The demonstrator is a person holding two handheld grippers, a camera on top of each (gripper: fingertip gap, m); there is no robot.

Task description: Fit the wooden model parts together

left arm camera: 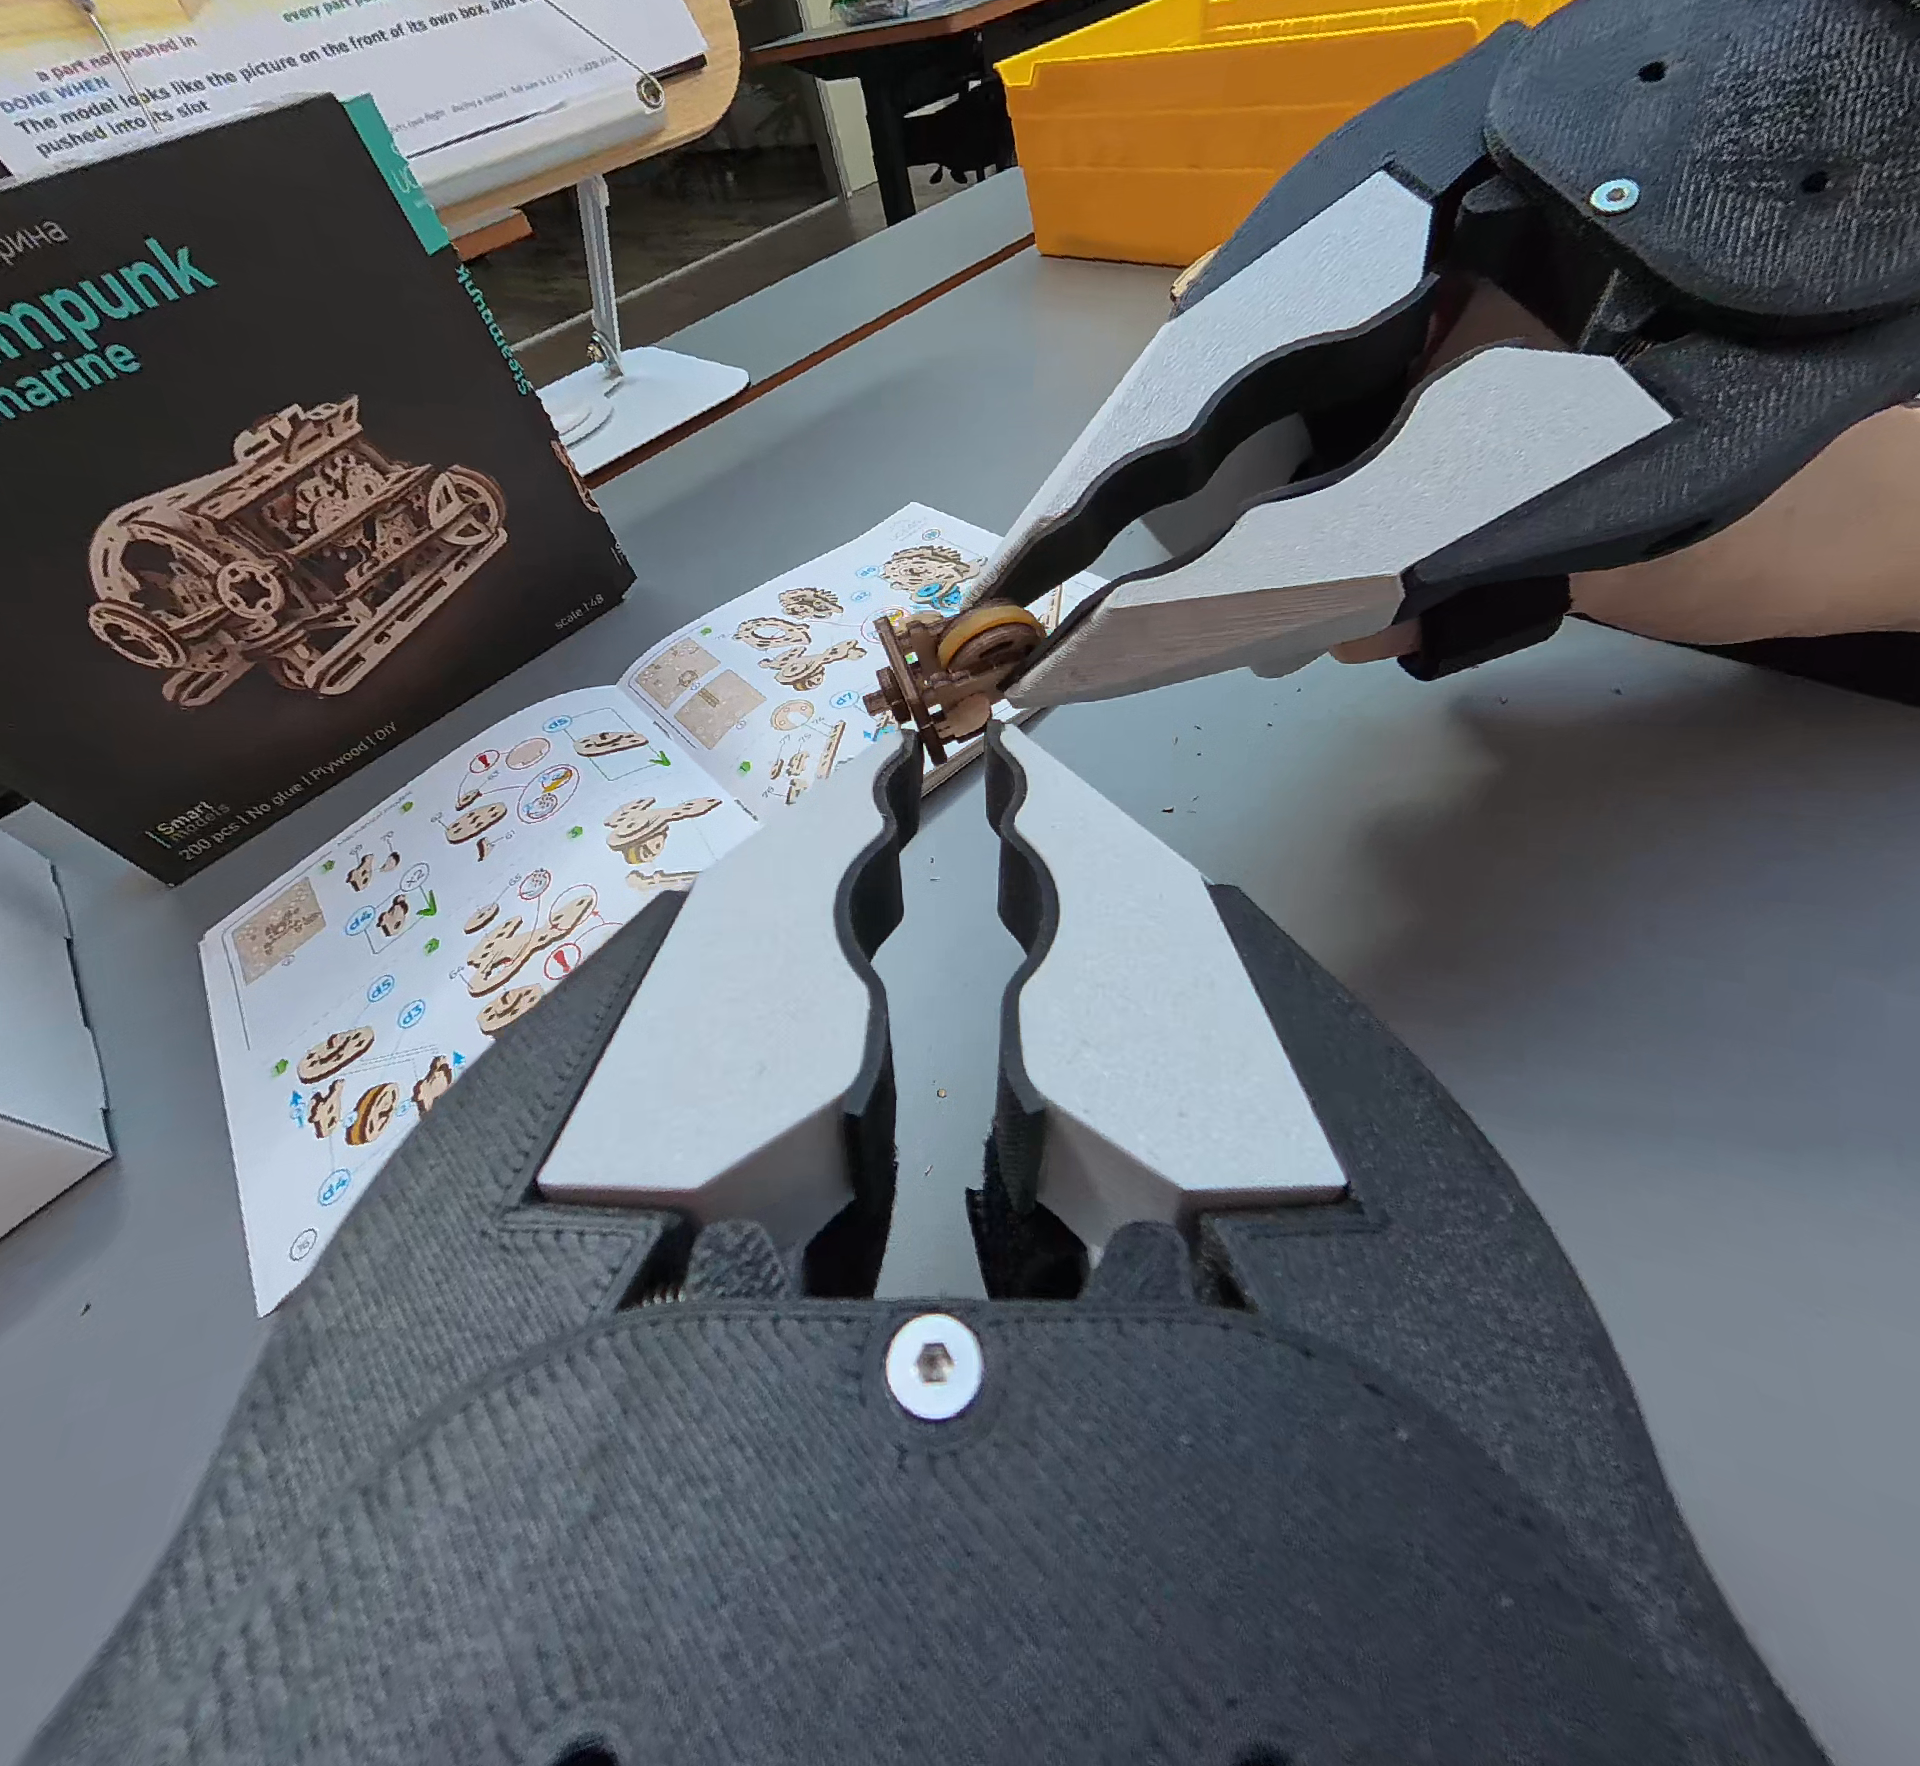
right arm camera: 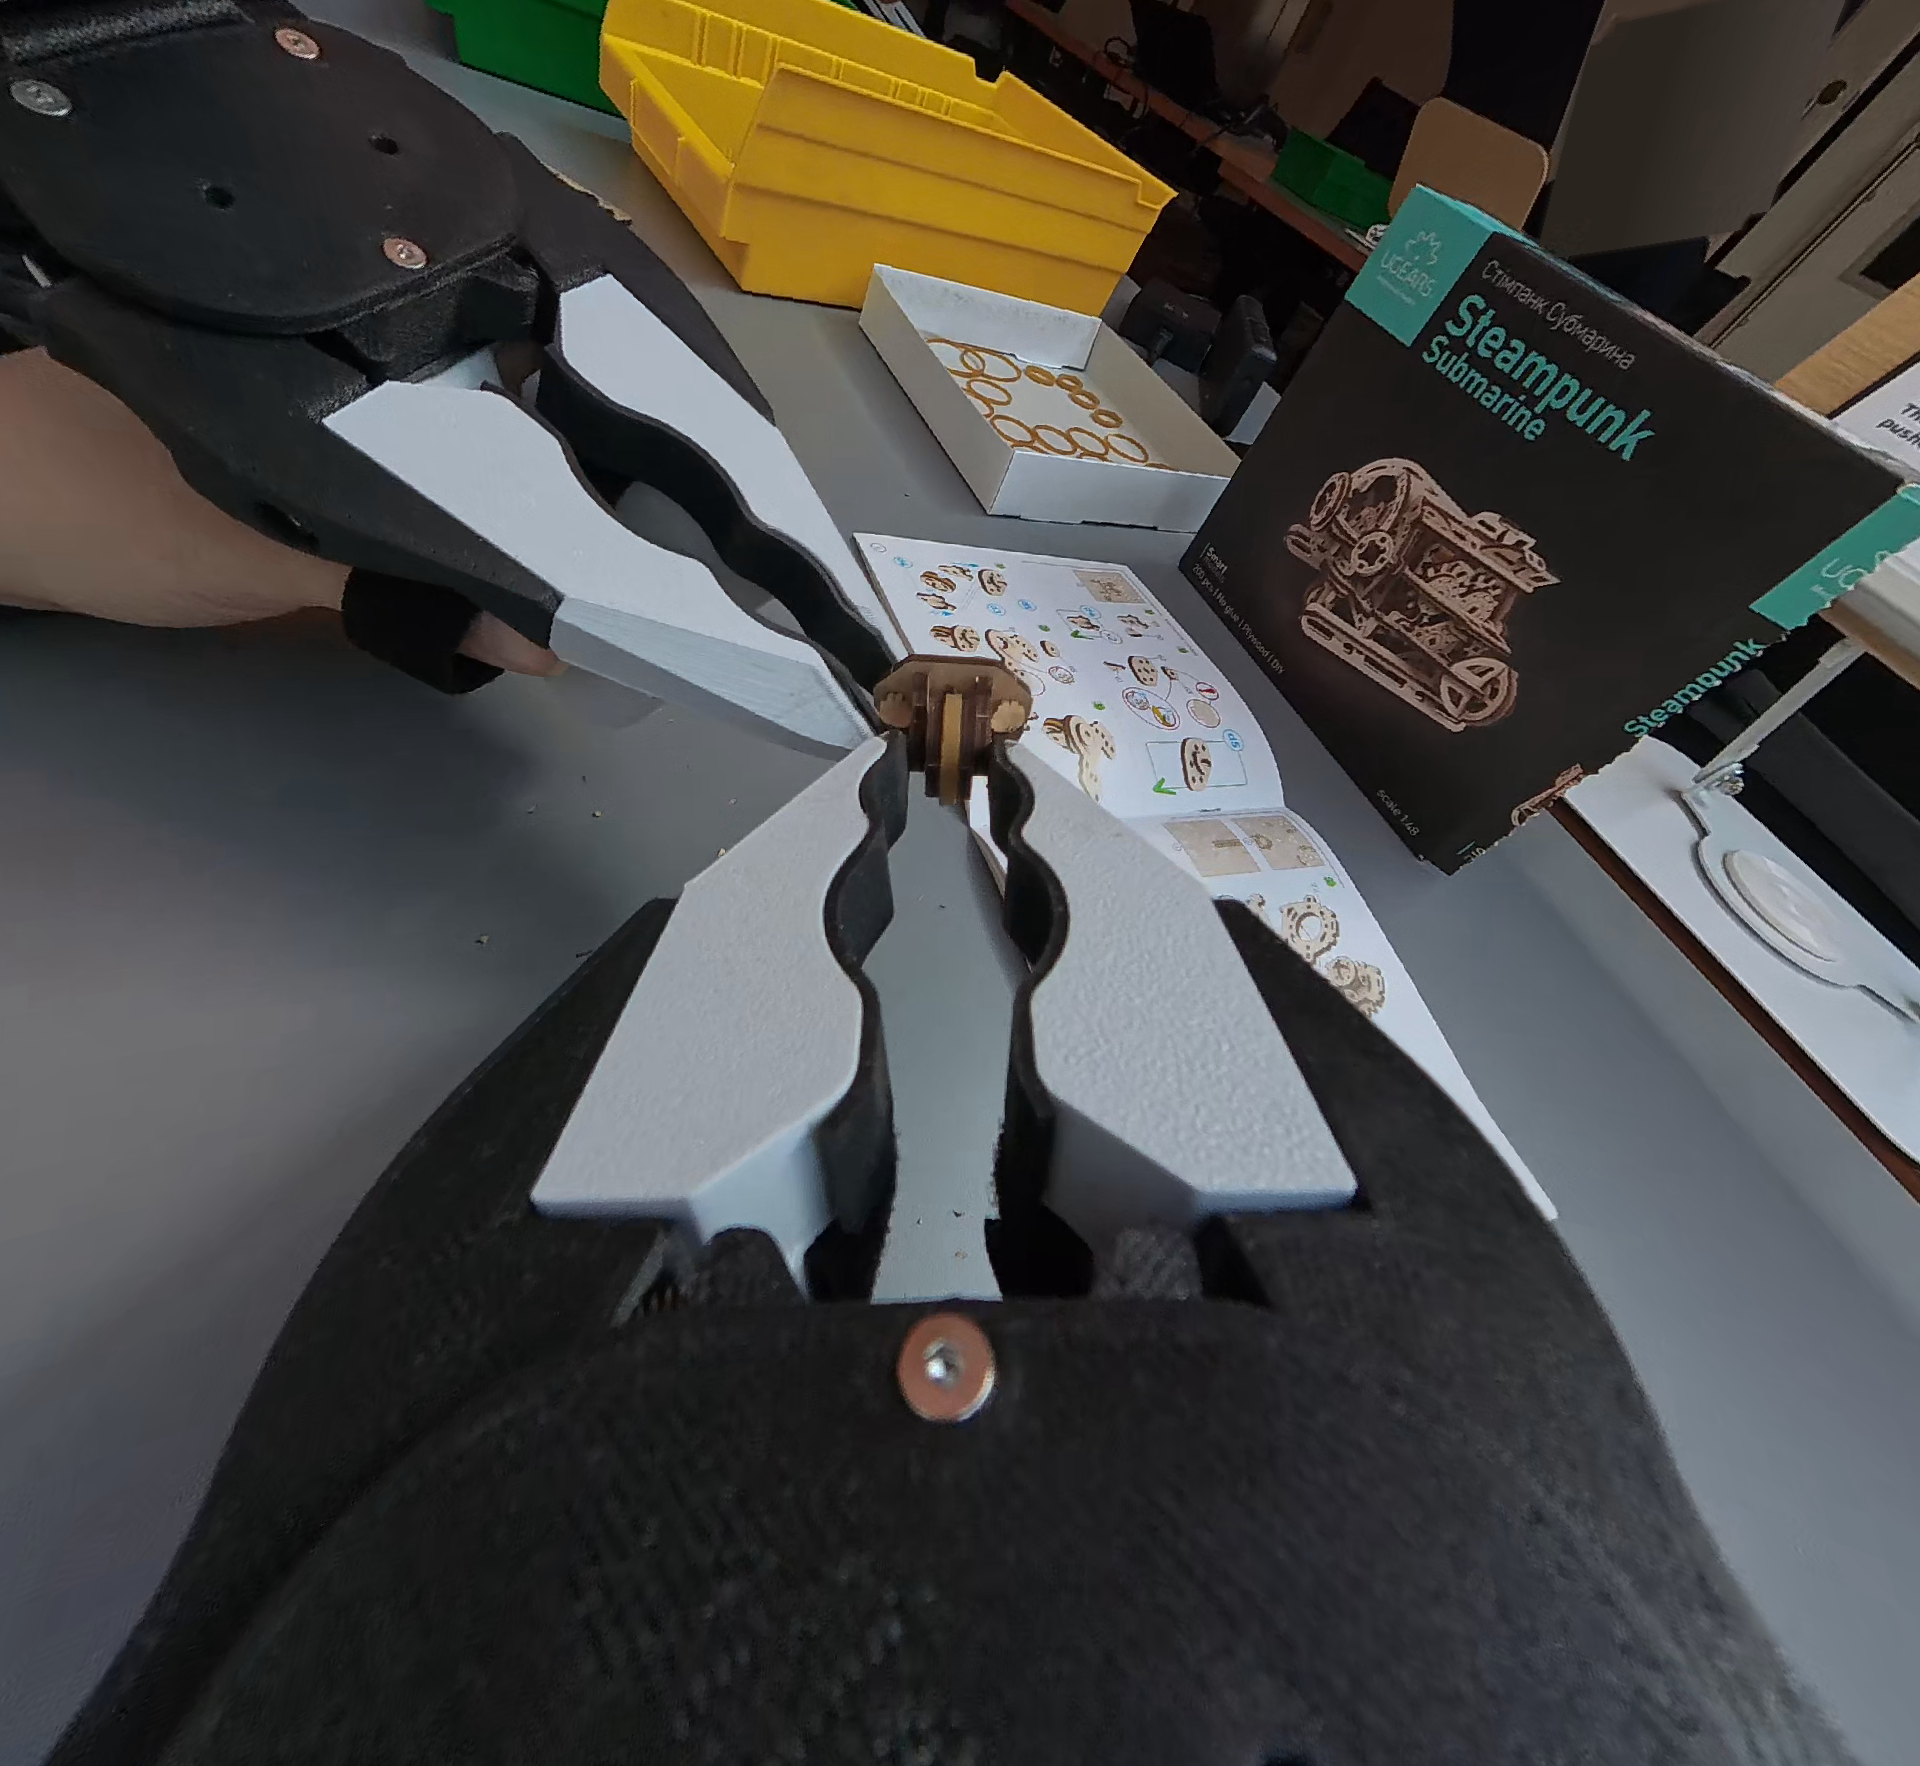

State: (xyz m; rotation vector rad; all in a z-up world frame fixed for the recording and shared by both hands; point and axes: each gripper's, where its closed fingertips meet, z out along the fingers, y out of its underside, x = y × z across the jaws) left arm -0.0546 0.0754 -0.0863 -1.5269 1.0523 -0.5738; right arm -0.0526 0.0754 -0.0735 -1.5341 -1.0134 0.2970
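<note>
Left wrist view: we see the left gripper [left arm camera: 951, 745] with fingers narrowly parted, holding nothing; the wooden subassembly [left arm camera: 951, 667] sits just ahead of its tips, pinched by the right gripper [left arm camera: 1013, 651].
Right wrist view: the right gripper's fingers clamp the subassembly over the instruction booklet [right arm camera: 1132, 677], near mid-worktop [right arm camera: 312, 885].
Obstacles: model box [right arm camera: 1538, 532] and yellow bin [right arm camera: 883, 168] stand well apart.

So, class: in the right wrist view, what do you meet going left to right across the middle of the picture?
left gripper → wooden model part → instruction booklet → black model box
</note>
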